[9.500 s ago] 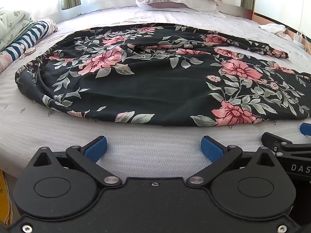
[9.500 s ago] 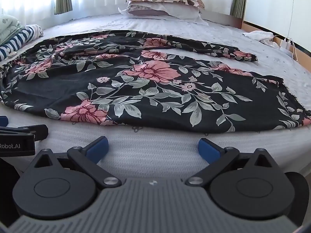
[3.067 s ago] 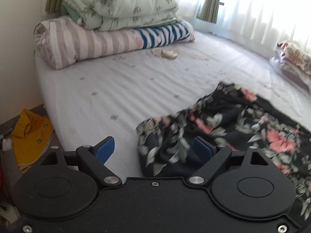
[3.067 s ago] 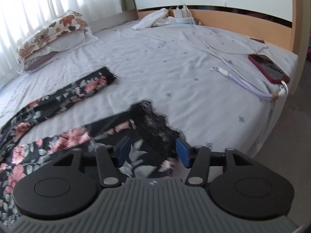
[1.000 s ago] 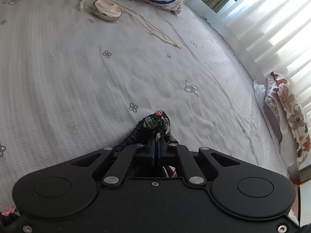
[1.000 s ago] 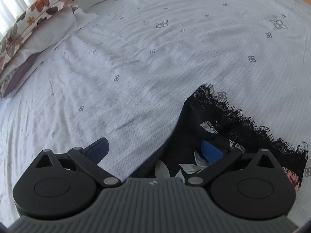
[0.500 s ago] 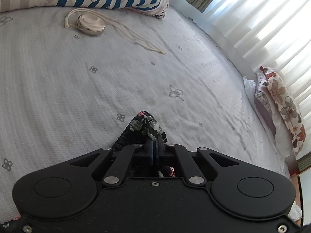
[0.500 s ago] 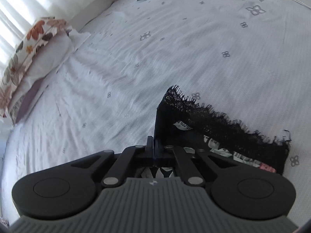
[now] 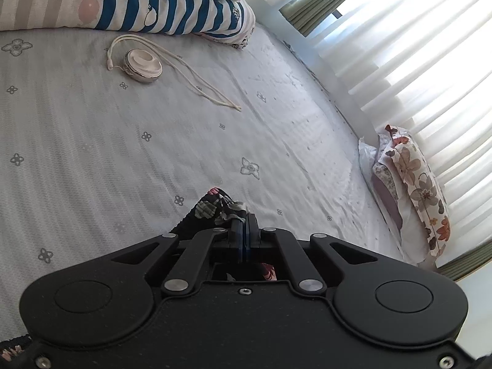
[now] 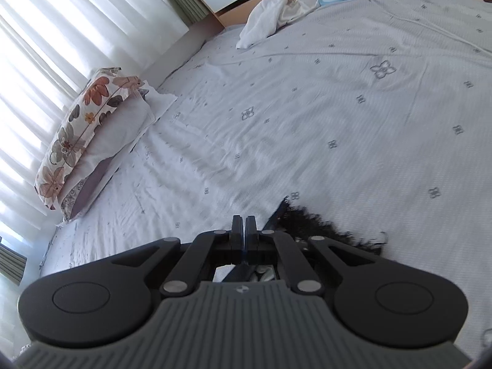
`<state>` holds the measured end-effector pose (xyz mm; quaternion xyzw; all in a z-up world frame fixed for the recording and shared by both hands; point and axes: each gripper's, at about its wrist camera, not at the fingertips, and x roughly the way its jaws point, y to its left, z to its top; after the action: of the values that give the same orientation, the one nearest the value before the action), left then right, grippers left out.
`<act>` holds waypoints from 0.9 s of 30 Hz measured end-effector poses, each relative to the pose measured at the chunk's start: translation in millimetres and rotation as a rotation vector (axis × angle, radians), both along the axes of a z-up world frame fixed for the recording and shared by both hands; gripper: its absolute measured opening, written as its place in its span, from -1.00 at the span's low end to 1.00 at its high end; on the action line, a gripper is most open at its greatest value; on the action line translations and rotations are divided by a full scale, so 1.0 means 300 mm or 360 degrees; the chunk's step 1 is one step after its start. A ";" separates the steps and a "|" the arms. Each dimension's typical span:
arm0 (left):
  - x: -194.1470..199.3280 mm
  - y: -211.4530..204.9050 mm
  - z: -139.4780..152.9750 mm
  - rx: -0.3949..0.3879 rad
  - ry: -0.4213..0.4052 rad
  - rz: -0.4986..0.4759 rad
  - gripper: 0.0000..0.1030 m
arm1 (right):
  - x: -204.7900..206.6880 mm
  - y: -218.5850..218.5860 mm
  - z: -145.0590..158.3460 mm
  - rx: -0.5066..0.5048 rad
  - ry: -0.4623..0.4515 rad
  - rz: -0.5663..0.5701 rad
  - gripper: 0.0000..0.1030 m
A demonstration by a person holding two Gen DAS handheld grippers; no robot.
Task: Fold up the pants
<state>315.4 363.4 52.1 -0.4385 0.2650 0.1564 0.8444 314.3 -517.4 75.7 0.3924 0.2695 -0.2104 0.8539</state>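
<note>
A: Both grips are now clenching the pants [image 9: 215,207]: left gripper [image 9: 245,230] pinching the floral corner, right gripper [image 10: 244,230] newly clamping by the lace hem [image 10: 323,224].

B: Fold is beginning. Bed [image 10: 338,123] is lying open toward the pillow [image 10: 83,129]; corded disc [image 9: 143,66] is sitting near the far edge.

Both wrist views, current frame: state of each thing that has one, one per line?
Left gripper: shut on a bunched corner of the pants.
Right gripper: shut on the pants' lace-trimmed end.
Pants: pinched at both ends, not yet folded.
Pillows: stacked by the curtain.
Cord: loose on the bed.
</note>
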 end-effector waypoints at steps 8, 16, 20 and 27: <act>-0.022 -0.003 -0.021 0.0003 0.0069 0.0002 -0.95 | 0.012 0.038 -0.093 0.0105 0.0070 0.0202 0.20; 0.003 0.019 -0.078 0.0012 0.0144 0.0027 -0.94 | 0.147 0.133 -0.195 0.0034 0.0196 0.0277 0.25; 0.024 0.032 -0.120 0.0009 0.0185 0.0040 -0.94 | 0.182 0.162 -0.260 0.0121 0.0227 0.0309 0.27; 0.054 0.051 -0.184 0.0006 0.0219 0.0058 -0.93 | 0.240 0.190 -0.249 0.0056 0.0272 0.0386 0.32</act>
<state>331.6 378.8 -3.2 -0.4297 0.3143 0.2019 0.8221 386.3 -460.3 1.1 0.3526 0.3902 -0.1336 0.8400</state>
